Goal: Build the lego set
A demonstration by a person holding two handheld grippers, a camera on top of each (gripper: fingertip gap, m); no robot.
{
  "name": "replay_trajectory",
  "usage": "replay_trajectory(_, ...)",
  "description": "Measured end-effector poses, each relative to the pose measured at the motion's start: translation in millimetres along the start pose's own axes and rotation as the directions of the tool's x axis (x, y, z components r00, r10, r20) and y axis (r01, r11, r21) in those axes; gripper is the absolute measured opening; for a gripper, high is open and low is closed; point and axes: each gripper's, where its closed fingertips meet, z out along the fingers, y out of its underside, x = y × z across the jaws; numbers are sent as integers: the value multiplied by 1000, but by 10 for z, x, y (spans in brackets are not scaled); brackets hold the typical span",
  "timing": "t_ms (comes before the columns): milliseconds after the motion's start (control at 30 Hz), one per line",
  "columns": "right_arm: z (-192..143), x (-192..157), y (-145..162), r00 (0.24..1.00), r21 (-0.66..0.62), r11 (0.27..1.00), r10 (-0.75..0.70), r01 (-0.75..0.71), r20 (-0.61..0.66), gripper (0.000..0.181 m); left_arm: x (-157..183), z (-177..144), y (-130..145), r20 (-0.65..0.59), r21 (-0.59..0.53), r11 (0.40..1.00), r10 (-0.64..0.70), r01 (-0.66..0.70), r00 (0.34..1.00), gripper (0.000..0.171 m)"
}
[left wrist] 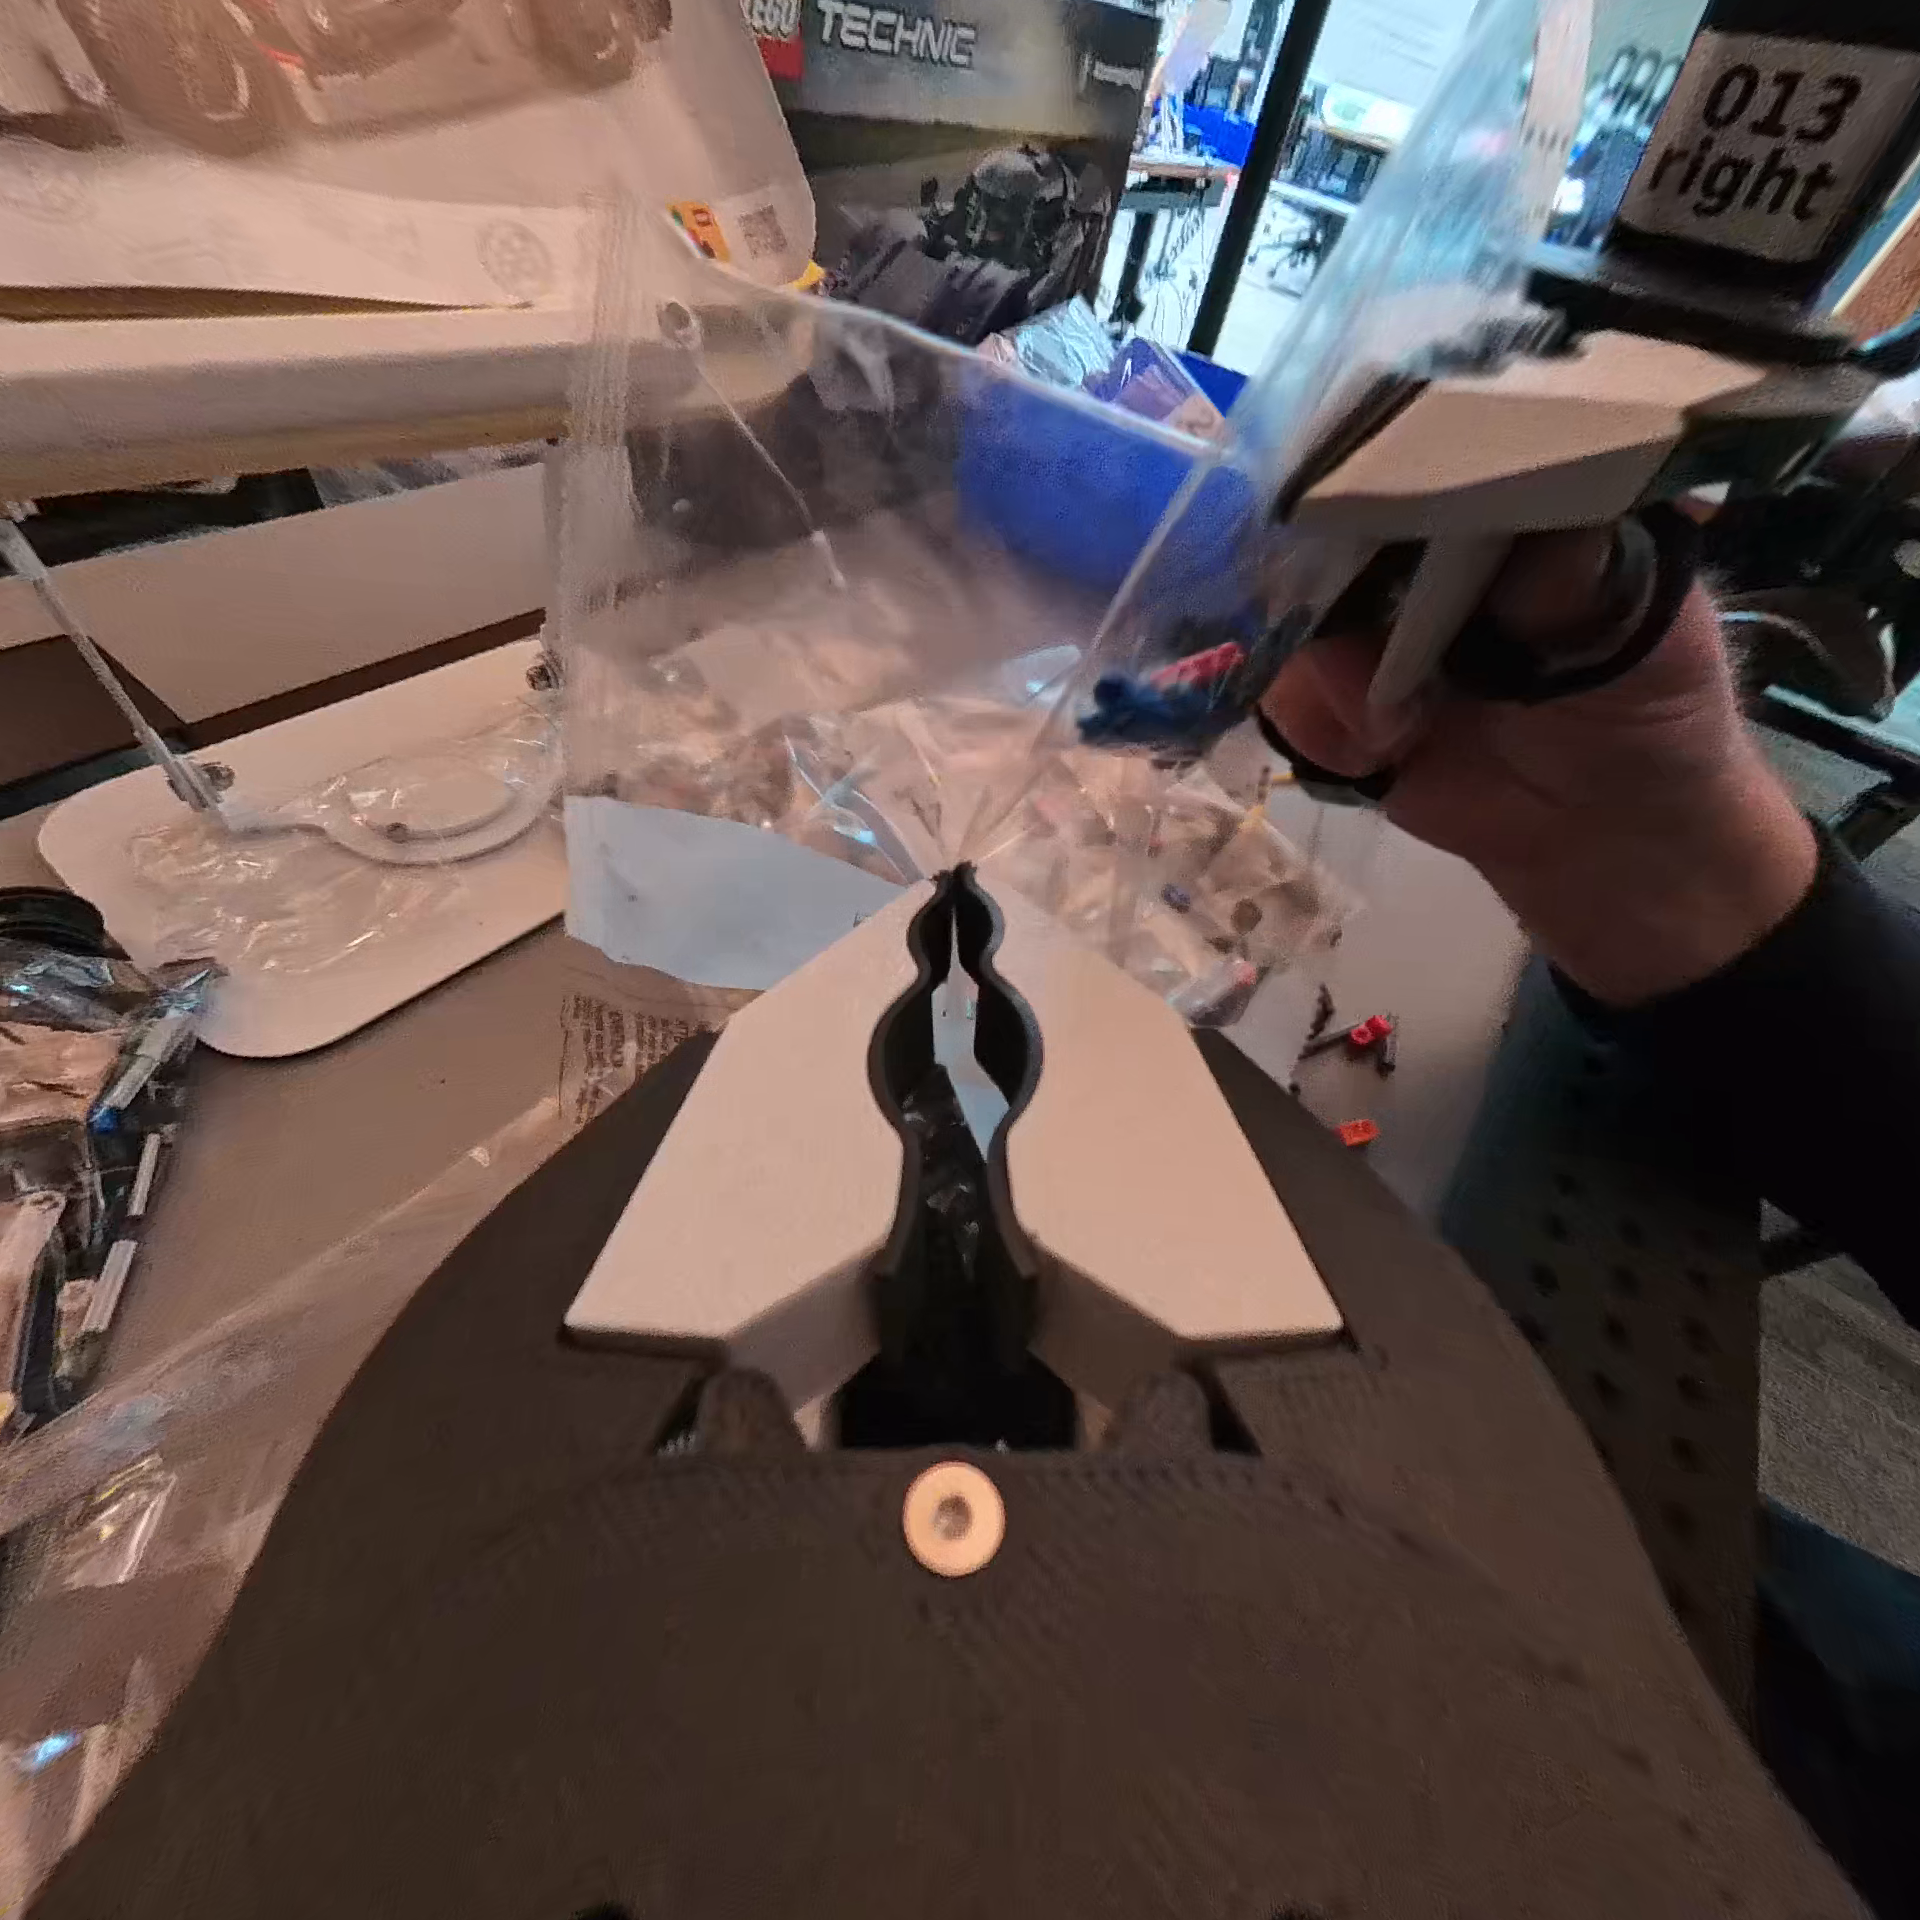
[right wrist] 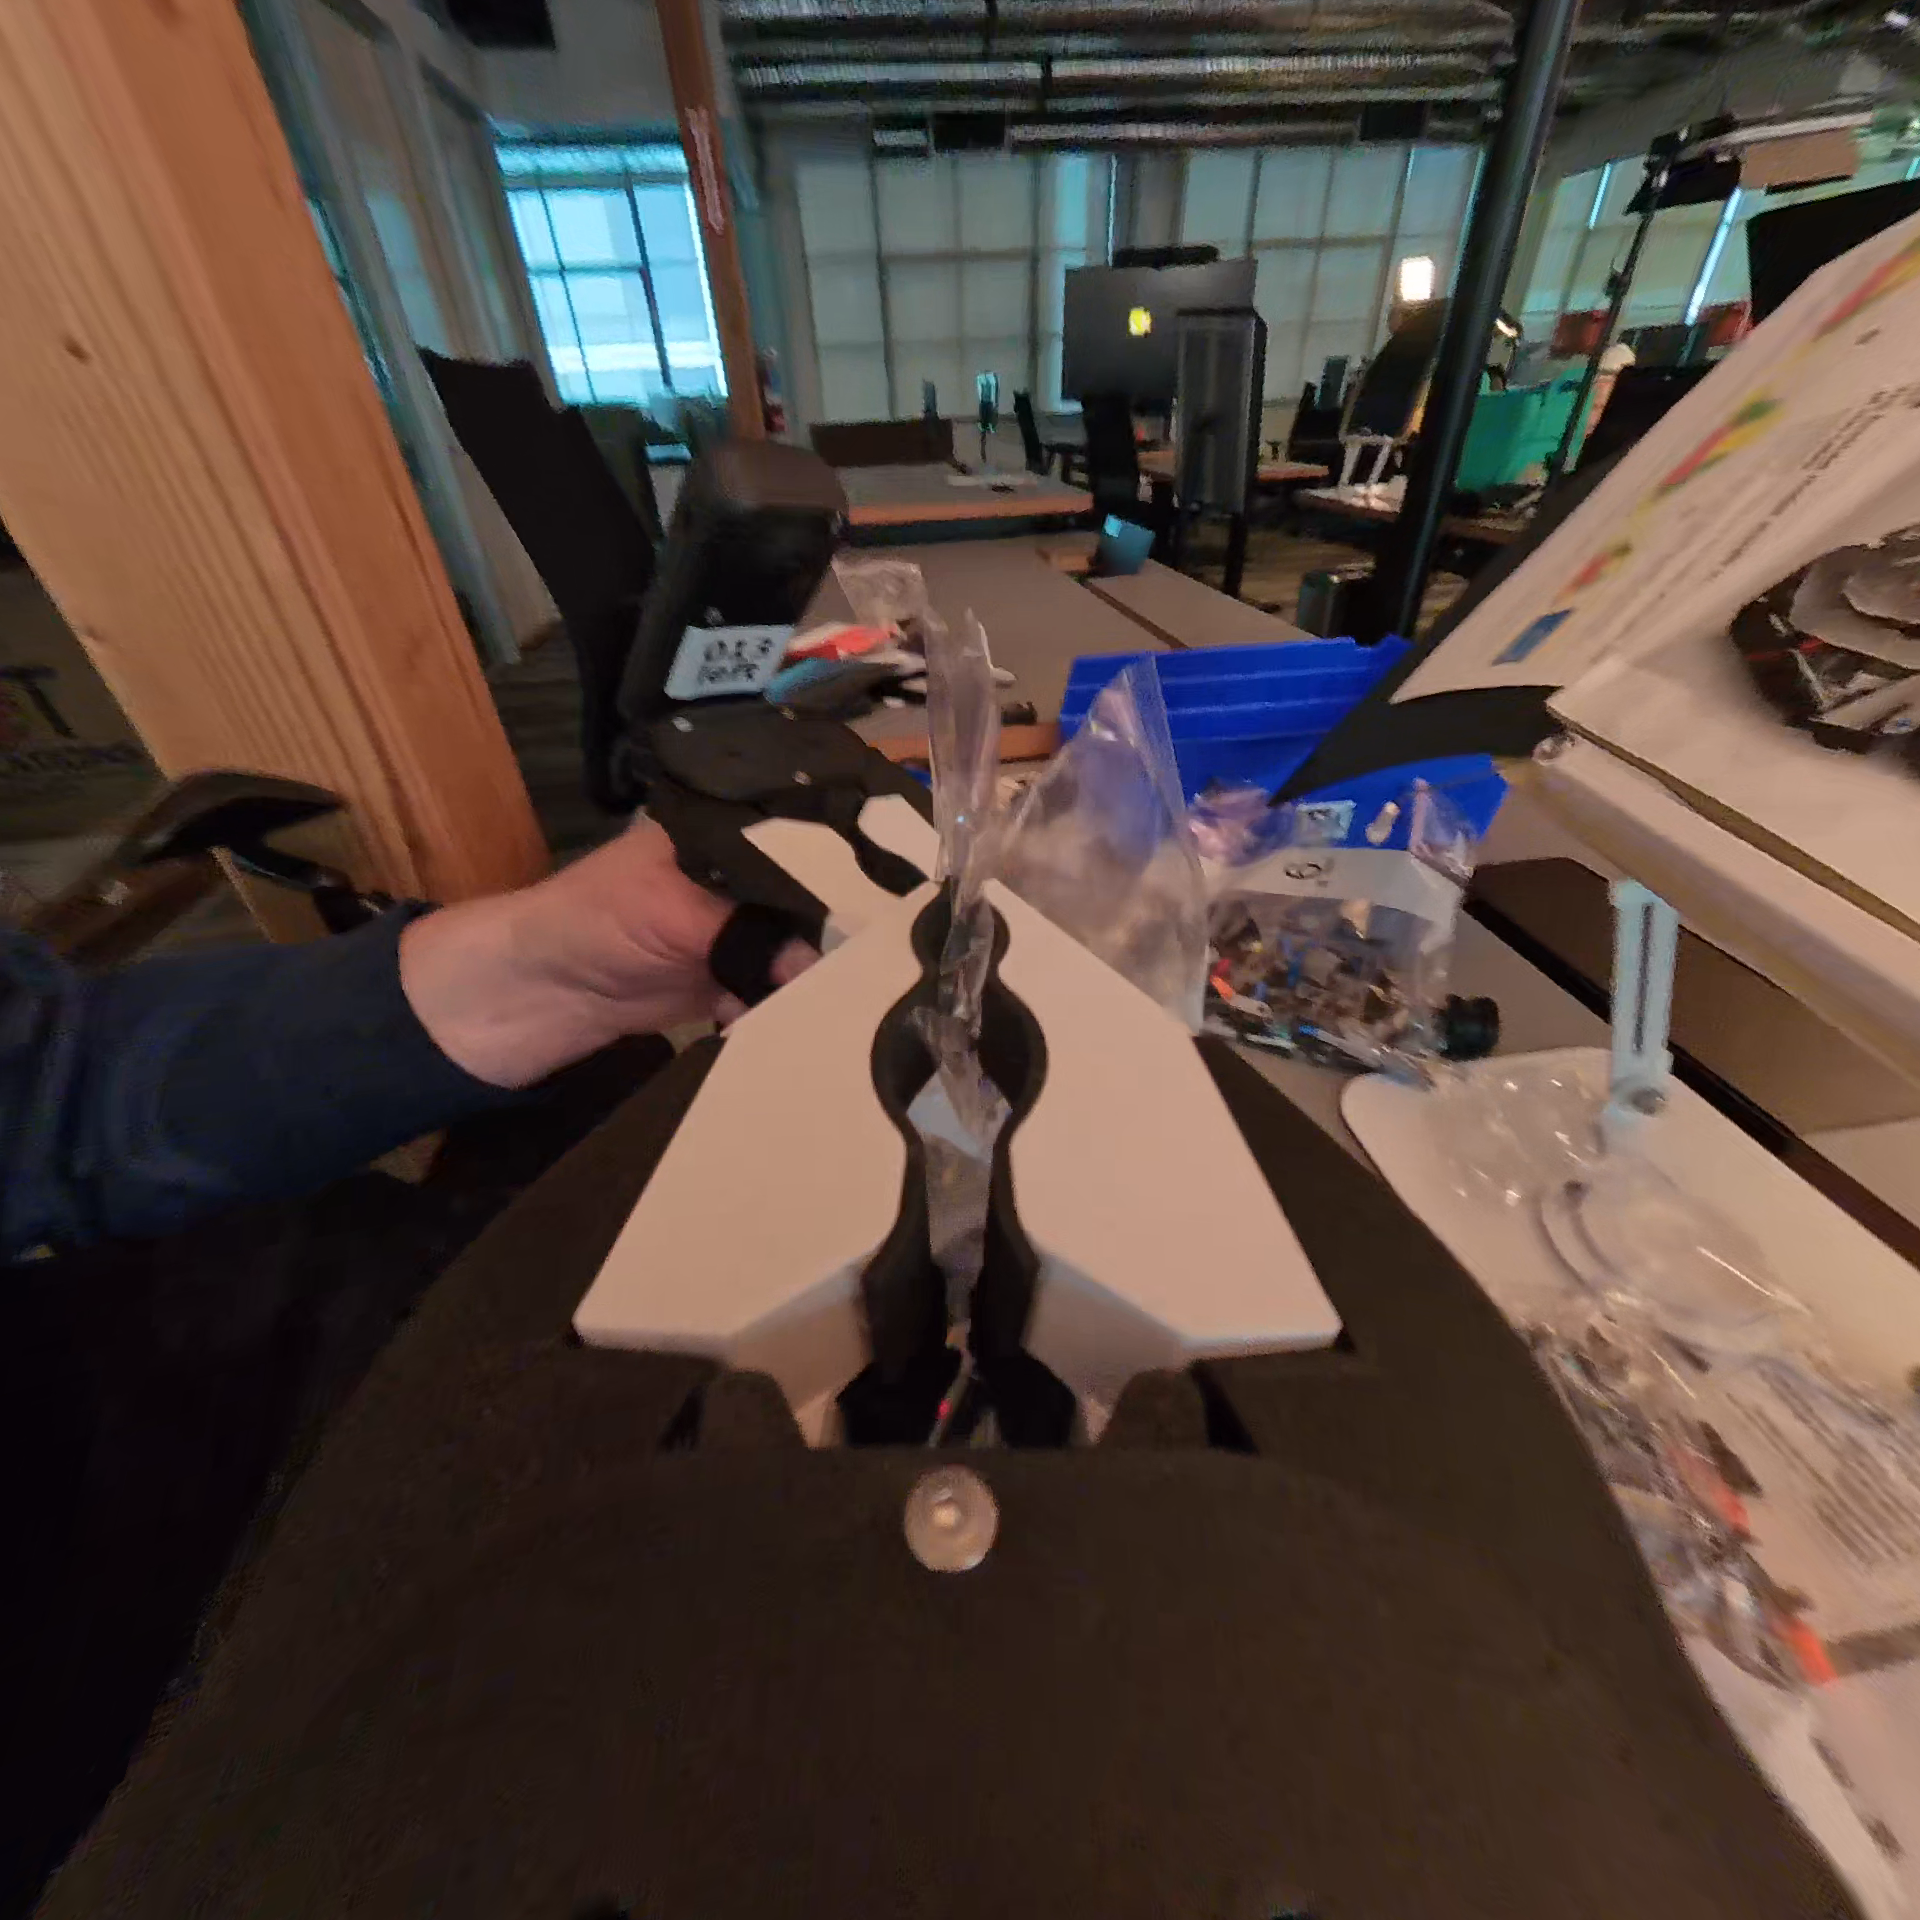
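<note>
A clear plastic bag (left wrist: 831,540) is stretched in the air between both grippers. Blue and red lego pieces (left wrist: 1174,686) sit in its lower right fold. My left gripper (left wrist: 956,883) is shut on the bag's lower edge. My right gripper (left wrist: 1288,509), held by a hand, is shut on the bag's upper right part. In the right wrist view my right gripper (right wrist: 961,904) pinches the crumpled bag (right wrist: 966,727), which runs back between its fingers. The left gripper (right wrist: 914,868) shows just behind it, touching the same bag.
A few loose red and dark pieces (left wrist: 1361,1034) lie on the grey table. An open instruction booklet (left wrist: 312,208) rests on a white stand (left wrist: 312,935). Behind are a blue bin (left wrist: 1091,468), the set's box (left wrist: 966,156) and more bags of parts (right wrist: 1330,956). Spacing between my two grippers at the tips: around 8 cm.
</note>
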Motion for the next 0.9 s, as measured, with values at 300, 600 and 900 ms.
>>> replay_trajectory(300, -6, 172, -2, 991, -1, 1000, 3, -3, -131, 0, -19, -105, -25, 28, 92, 996, -18, 15, 999, 0)
replay_trajectory(600, 75, 151, -242, 973, 103, 993, -34, 59, -228, 0, 16, -33, -55, 128, 128, 991, 20, -36, 992, 0)
replay_trajectory(900, 120, -46, -384, 950, 110, 972, -171, 205, -261, 0, -9, 13, -41, 204, 107, 993, 28, -50, 979, 0)
